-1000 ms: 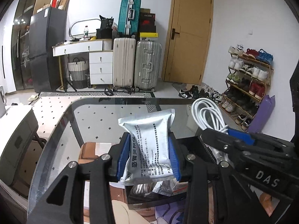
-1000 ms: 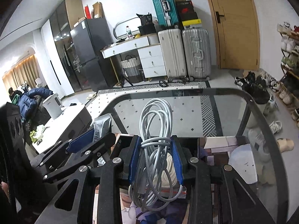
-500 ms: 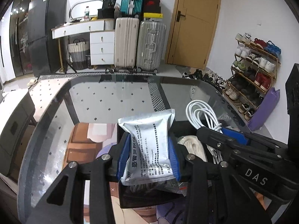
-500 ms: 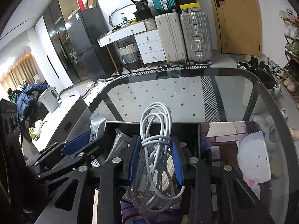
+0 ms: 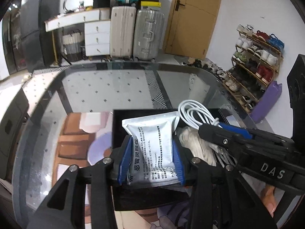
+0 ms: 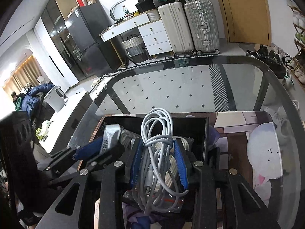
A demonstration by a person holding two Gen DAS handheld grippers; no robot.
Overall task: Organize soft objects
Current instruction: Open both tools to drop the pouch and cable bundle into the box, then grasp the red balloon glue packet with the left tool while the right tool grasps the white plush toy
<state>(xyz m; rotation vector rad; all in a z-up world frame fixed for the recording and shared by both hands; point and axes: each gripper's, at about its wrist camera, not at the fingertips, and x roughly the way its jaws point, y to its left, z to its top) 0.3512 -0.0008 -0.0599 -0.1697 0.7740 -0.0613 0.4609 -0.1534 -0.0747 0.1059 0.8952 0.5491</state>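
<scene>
Left gripper (image 5: 152, 162) pinches the foil sachet (image 5: 152, 145), jaws opening; right gripper (image 6: 159, 164) pinches the white cable coil (image 6: 158, 133). Advise release low, inside the black box (image 5: 141, 114), lower centre.

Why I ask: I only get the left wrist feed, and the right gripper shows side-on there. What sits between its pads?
Observer: The right gripper has a coiled white cable between its blue pads; its jaws are opening.
Operator: What is under the cable?
Observer: The black box; the cable's lower loops hang over a clear bag with red print.
Operator: And my packet?
Observer: From the right wrist, the silver packet in the left gripper, whose jaws are also opening, is over the box's left part.
</scene>
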